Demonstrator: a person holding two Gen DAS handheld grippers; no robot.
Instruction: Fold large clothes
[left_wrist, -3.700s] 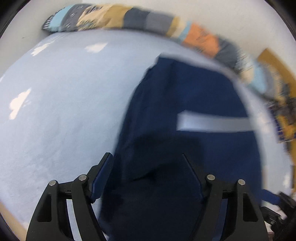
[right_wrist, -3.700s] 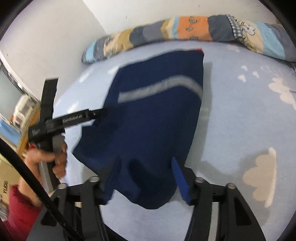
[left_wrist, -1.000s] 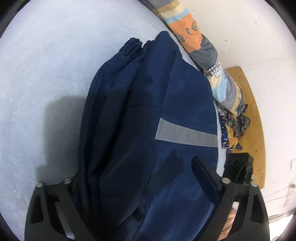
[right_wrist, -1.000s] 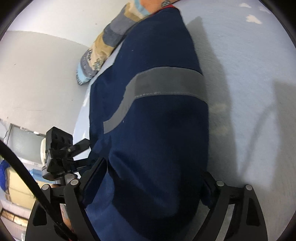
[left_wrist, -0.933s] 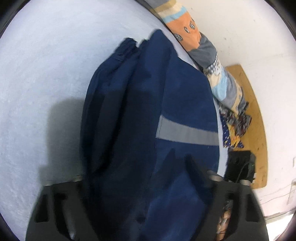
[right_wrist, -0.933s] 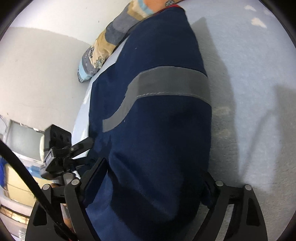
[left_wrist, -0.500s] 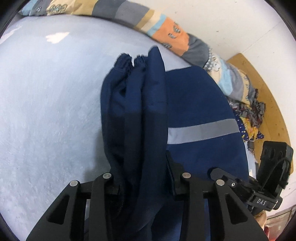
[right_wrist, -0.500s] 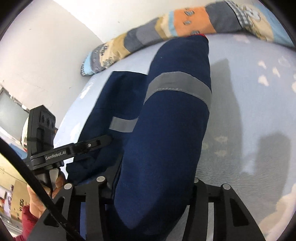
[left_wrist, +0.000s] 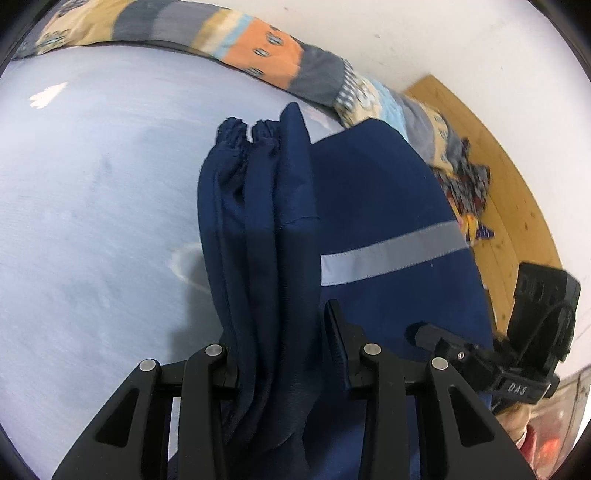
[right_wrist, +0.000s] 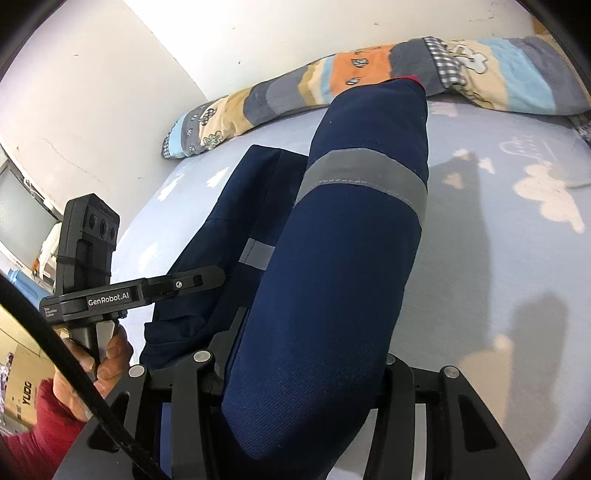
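A navy garment (left_wrist: 369, 192) with a grey reflective band (left_wrist: 391, 254) lies with its far end on the bed, and its near edge is raised. My left gripper (left_wrist: 280, 336) is shut on a bunched fold of it, with gathered cuffs (left_wrist: 247, 133) at the fold's far end. My right gripper (right_wrist: 306, 350) is shut on a thick rolled fold of the same garment (right_wrist: 351, 258). In the right wrist view the left gripper (right_wrist: 207, 277) appears at the left, held by a hand (right_wrist: 107, 354) in a red sleeve. The right gripper (left_wrist: 421, 332) shows at the lower right of the left wrist view.
The bed has a light blue sheet (right_wrist: 498, 258) printed with white clouds. A patchwork quilt roll (left_wrist: 258, 55) runs along the white wall behind the garment. A wooden board (left_wrist: 509, 206) lies at the right. A cardboard box (right_wrist: 22, 387) stands beyond the bed's left edge.
Both grippers went from wide open around the garment's near edge to shut on it. They then rose, lifting that edge so the fabric hangs in folds.
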